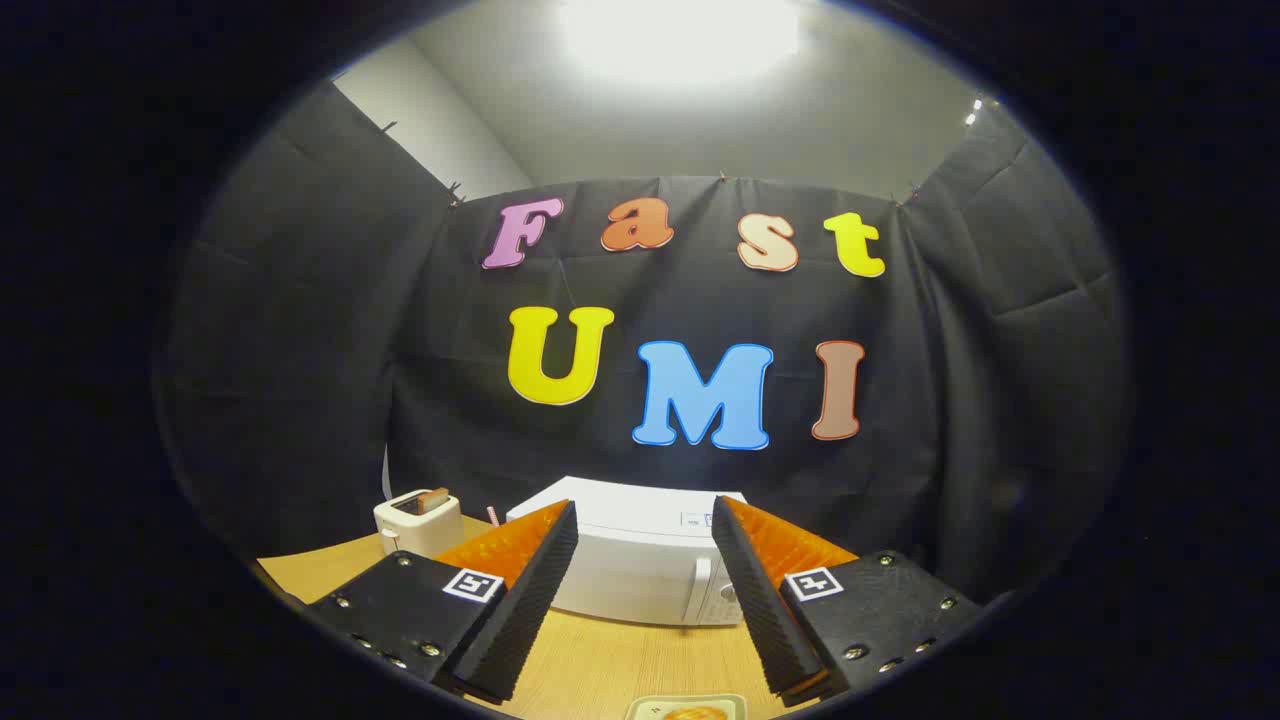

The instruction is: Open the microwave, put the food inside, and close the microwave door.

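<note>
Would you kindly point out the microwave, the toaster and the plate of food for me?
microwave [640, 575]: gripper view, on its closed white door.
toaster [418, 525]: gripper view, on its cream side.
plate [645, 706]: gripper view, on its pale rim.

White microwave [640, 565], cream toaster [418, 520], black-and-orange ribbed fingers [530, 590], and perhaps an orange-topped pale plate [688, 708].

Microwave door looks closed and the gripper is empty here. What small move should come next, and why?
Probably ease the gripper forward toward the handle on the microwave. The door is shut, the fingers stand open and hold nothing, and the food sits on its plate below them, so opening comes first.
</note>
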The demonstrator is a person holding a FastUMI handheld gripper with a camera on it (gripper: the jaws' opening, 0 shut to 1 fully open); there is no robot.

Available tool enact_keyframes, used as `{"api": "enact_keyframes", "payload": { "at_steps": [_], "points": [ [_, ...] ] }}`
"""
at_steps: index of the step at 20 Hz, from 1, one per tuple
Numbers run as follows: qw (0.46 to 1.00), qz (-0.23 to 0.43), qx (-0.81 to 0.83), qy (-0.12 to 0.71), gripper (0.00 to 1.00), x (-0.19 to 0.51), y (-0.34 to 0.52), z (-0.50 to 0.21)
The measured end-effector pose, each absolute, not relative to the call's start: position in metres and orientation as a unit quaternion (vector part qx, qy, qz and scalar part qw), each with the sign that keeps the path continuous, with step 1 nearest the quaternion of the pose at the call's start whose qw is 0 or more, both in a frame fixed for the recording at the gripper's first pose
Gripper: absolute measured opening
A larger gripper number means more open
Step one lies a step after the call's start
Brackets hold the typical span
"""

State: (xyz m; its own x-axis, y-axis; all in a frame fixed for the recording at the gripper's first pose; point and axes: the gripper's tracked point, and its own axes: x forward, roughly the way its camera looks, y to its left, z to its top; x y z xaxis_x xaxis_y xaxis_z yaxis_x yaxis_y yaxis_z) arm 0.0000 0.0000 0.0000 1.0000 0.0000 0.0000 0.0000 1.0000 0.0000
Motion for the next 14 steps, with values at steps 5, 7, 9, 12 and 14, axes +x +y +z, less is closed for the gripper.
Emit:
{"api": "enact_keyframes", "payload": {
  "at_steps": [5,7,9,12,14],
  "points": [
    [1.0,-0.012,0.026,0.0,0.87,0.003,-0.003,0.009],
    [1.0,-0.006,0.029,0.009,0.87,0.003,0.0,0.008],
    [0.999,-0.003,0.03,0.012,0.87,0.002,0.001,0.01],
    [0.999,-0.006,0.03,0.008,0.87,0.001,0.001,0.012],
    [0.999,-0.008,0.032,0.006,0.87,0.001,0.001,0.014]
  ]
}}
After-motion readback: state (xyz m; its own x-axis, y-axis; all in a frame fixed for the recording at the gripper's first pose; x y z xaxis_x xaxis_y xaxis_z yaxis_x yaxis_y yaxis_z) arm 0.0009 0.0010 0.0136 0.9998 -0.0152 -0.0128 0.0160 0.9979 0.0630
